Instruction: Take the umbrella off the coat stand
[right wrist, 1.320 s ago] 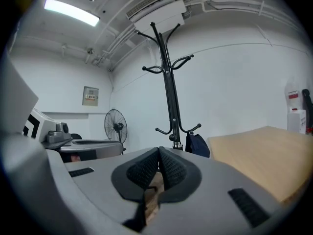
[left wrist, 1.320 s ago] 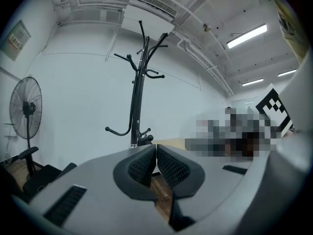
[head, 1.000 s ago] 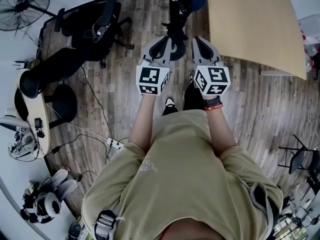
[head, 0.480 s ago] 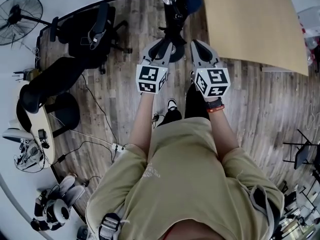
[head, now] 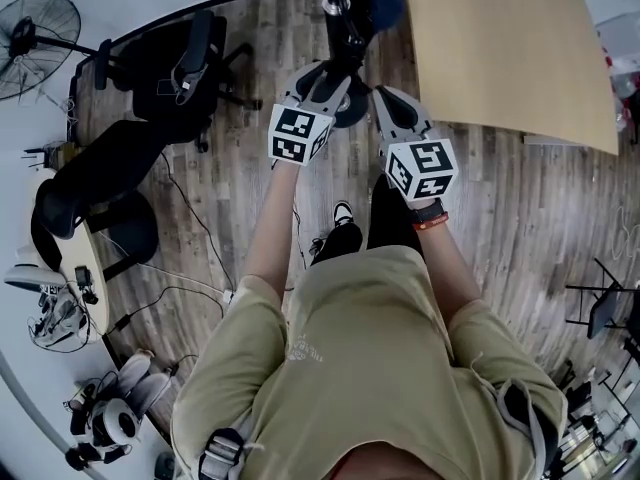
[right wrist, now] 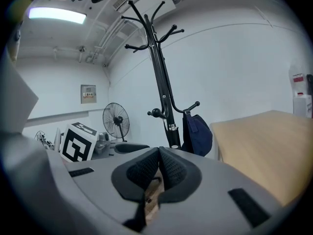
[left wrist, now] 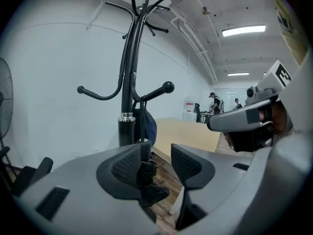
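1. Since the task's thing hangs clear of the floor, the bench (head: pixel 510 48), the largest surface in view, carries nothing needed. In the head view it lies to the right of the coat stand.
2. The coat stand (left wrist: pixel 128 82) rises upright ahead of both grippers, against a white wall.
3. The umbrella (right wrist: pixel 197 133), a dark blue bundle, hangs from a low ball-tipped hook just beside the pole. Its long axis is vertical, parallel to the pole.
4. The left gripper (left wrist: pixel 157 164) has just been opening its jaws. They stand spread, with nothing between the pads. The umbrella lies ahead of the gap, just above it and slightly left of centre. This gripper appears the nearer one, so the reach likely falls to it.
5. The right gripper (right wrist: pixel 159 168) has its jaws pressed together on nothing and sits further back.
6. View differences:
   - The right gripper view shows the strap over the hook and the whole bundle beside the pole.
   - In the left gripper view the pole covers part of the bundle.
   - The head view gives only a blue patch at the stand's top, not how it hangs.
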`<state>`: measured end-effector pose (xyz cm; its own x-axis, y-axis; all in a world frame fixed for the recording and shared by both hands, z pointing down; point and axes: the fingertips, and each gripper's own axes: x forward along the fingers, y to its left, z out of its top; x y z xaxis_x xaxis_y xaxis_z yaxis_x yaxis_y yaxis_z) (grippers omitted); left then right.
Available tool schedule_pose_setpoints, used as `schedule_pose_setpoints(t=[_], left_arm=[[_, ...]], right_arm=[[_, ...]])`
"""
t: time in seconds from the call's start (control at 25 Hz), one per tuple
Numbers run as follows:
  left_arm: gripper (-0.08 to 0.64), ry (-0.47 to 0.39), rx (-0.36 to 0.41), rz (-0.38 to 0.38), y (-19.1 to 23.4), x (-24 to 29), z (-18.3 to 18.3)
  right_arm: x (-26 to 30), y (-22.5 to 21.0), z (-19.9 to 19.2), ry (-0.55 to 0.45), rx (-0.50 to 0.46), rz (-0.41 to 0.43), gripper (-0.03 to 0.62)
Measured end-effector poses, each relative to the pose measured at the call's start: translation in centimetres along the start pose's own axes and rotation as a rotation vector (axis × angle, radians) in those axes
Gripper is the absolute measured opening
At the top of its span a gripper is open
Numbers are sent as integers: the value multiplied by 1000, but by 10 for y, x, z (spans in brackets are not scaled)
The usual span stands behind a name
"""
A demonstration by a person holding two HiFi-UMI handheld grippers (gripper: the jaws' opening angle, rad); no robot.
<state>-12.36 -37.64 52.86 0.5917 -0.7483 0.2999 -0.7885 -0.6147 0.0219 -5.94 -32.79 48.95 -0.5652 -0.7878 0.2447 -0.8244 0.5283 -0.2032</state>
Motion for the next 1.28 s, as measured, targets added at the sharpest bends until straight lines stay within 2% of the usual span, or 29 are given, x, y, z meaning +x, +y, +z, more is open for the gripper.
schedule_pose_setpoints(t=[0.2,0.36,0.44,0.64,0.88,1.28], left_arm=[[233,50,38,-64,9,23,-21],[265,61,34,-106,14,39,-35],[288,52,33,-140,15,46,-39],[308,48,34,-201,20,59,-52],[311,24,28,-254,26,81,-71],[318,53,5,-264,27,106,-79]], right_arm=[[13,-9,0,-2,52,27,9],[20,-21,-3,5,89,43,9],[23,-27,-4,6,78,38,9],[27,-32,-5,6,-23,24,9],[33,-40,-10,20,-46,35,9],[33,-47,-10,13,-44,35,9]])
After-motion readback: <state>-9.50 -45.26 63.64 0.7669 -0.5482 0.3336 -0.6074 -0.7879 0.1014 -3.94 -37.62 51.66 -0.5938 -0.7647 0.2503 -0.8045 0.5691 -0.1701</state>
